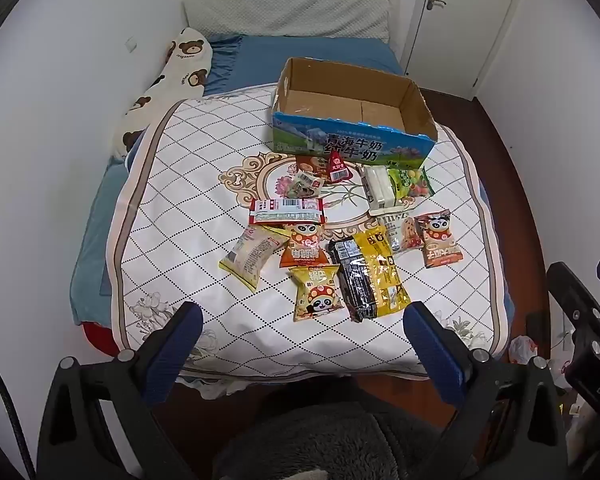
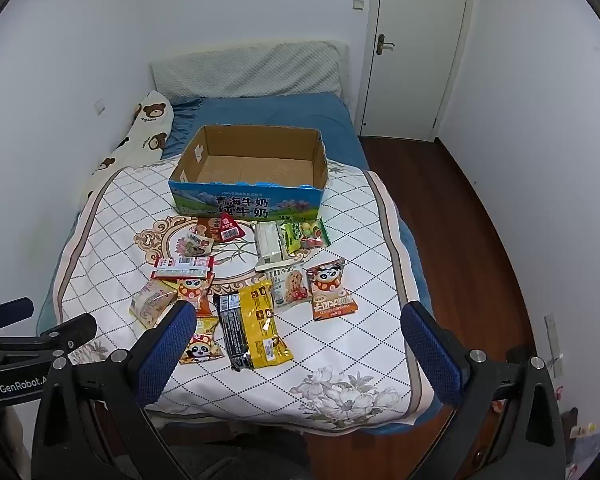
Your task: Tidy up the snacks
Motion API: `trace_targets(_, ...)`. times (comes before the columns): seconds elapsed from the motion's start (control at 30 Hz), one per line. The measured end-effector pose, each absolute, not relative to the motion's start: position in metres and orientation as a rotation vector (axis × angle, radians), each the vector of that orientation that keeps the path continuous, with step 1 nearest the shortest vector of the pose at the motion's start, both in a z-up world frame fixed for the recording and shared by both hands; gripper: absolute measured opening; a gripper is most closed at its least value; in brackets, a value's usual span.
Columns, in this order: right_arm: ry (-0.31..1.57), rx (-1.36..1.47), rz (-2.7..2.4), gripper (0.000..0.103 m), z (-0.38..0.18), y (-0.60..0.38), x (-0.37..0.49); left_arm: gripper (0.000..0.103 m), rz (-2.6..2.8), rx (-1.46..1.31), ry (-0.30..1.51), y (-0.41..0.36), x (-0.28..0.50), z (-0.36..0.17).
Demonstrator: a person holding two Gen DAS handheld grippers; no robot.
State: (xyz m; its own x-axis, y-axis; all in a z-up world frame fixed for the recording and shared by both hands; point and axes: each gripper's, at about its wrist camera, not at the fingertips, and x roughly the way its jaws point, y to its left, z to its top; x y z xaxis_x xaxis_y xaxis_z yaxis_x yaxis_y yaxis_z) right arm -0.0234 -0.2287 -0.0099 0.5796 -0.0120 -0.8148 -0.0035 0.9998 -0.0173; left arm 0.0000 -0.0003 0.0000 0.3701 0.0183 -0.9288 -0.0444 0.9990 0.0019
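Sorting is only just beginning: the snacks are lying loose and the box is waiting.

Both the left gripper (image 1: 302, 320) and the right gripper (image 2: 298, 322) are hovering at the near edge of the bed (image 2: 324, 128) with jaws spread wide, gripping nothing. The snack packets (image 1: 332, 236) are lying scattered on the quilt (image 1: 180, 184), just in front of the empty cardboard box (image 1: 418, 110) (milk print on its near wall). Next, I judge, one gripper is needing to drop onto a near packet, perhaps the yellow packet (image 2: 266, 322), and pinch a crinkly edge.

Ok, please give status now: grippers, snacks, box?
Left gripper open, right gripper open, both empty. Snacks loose on quilt. Box empty. Nothing blocking.
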Motion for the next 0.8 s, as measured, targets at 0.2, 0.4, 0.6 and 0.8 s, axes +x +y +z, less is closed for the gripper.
trace_targets(0.2,0.957,-0.028,-0.013,0.103,-0.012,-0.23,-0.023,0.103,0.038,-0.024,1.184,-0.002,-0.001,0.0)
trace_targets(0.4,0.957,-0.037,-0.011,0.103,-0.008,-0.226,-0.026,0.103,0.035,-0.018,1.186,-0.009,-0.004,0.0)
trace_targets(0.6,0.96,-0.035,-0.007,0.103,-0.01,-0.229,-0.028,0.103,0.03,-0.027,1.179,-0.009,-0.001,0.006)
trace_targets(0.8,0.958,-0.033,-0.004,0.103,-0.009,-0.23,-0.027,0.103,0.029,-0.024,1.173,-0.01,-0.002,0.009)
